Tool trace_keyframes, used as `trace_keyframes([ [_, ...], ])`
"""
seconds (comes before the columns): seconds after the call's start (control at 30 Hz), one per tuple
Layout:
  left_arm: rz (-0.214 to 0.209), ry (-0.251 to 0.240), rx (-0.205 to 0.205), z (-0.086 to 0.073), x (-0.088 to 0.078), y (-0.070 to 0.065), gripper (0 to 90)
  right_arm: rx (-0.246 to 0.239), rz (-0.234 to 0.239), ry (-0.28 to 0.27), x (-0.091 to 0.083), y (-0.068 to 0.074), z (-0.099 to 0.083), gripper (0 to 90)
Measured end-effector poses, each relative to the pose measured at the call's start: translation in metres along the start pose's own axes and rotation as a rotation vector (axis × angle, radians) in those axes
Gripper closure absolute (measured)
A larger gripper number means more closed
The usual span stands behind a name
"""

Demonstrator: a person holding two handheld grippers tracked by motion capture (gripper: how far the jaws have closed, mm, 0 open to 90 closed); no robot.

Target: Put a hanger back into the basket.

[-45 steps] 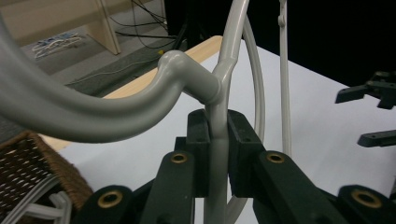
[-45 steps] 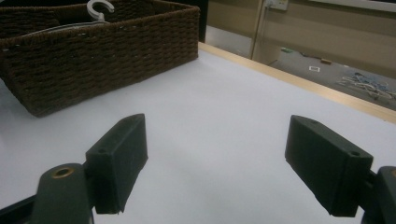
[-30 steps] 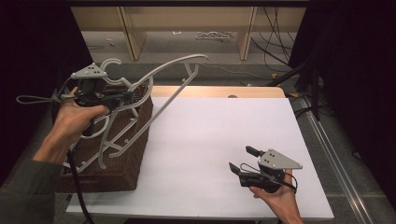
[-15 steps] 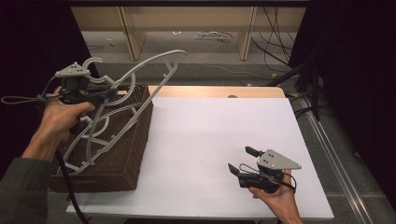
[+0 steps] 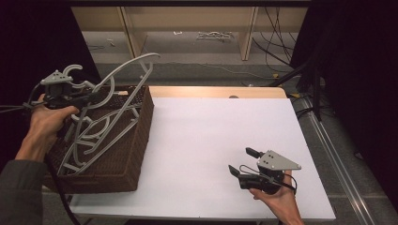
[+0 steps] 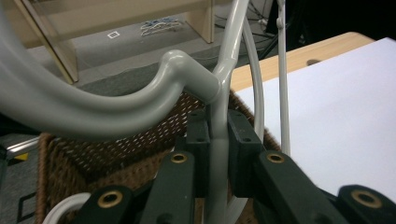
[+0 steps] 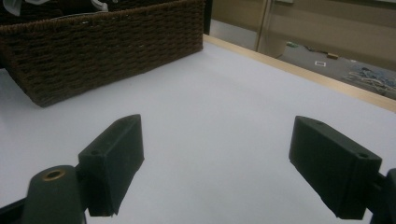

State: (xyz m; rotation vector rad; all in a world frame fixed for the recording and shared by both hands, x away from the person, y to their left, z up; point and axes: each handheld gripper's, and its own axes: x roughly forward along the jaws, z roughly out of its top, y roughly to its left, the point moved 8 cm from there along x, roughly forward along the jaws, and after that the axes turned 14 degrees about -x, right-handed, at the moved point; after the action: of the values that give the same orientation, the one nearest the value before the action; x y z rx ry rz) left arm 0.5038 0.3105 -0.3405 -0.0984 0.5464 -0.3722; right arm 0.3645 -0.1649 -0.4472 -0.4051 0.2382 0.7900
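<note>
A grey plastic clothes hanger (image 5: 126, 67) stands tilted over the brown wicker basket (image 5: 141, 136) at the table's left. Its lower end reaches down into the basket and its curved arm rises up and to the right. My left gripper (image 5: 90, 97) is shut on one of its thin bars. In the left gripper view the bar of the hanger (image 6: 187, 74) runs straight up between the pressed pads of the left gripper (image 6: 218, 140). My right gripper (image 5: 240, 160) rests low at the front right of the white table, open, and nothing lies between the jaws of the right gripper (image 7: 219, 158).
More grey hanger parts (image 5: 94, 136) lie inside the basket. The white table top (image 5: 211, 126) stretches between basket and right hand, with a wooden strip (image 5: 211, 91) along its far edge. Shelving and cables stand behind. The right gripper view shows the basket (image 7: 107, 46) off to its left.
My left gripper has moved left and down with the hanger, so it now leans lower over the basket. The right hand has not moved.
</note>
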Motion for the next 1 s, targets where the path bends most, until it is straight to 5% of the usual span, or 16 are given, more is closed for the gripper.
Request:
trace_keyframes([
  [0.4, 0.028, 0.017, 0.001, -0.026, 0.000, 0.028, 80.7, -0.006, 0.013, 0.030, -0.001, 0.001, -0.003, 19.0],
  [0.83, 0.067, 0.056, 0.004, -0.051, 0.000, 0.046, 80.7, -0.001, 0.009, 0.002, 0.001, 0.002, -0.001, 18.8],
  [1.0, 0.096, 0.099, 0.035, -0.062, -0.002, 0.056, 80.7, -0.008, 0.016, 0.008, 0.002, 0.002, -0.002, 17.6],
])
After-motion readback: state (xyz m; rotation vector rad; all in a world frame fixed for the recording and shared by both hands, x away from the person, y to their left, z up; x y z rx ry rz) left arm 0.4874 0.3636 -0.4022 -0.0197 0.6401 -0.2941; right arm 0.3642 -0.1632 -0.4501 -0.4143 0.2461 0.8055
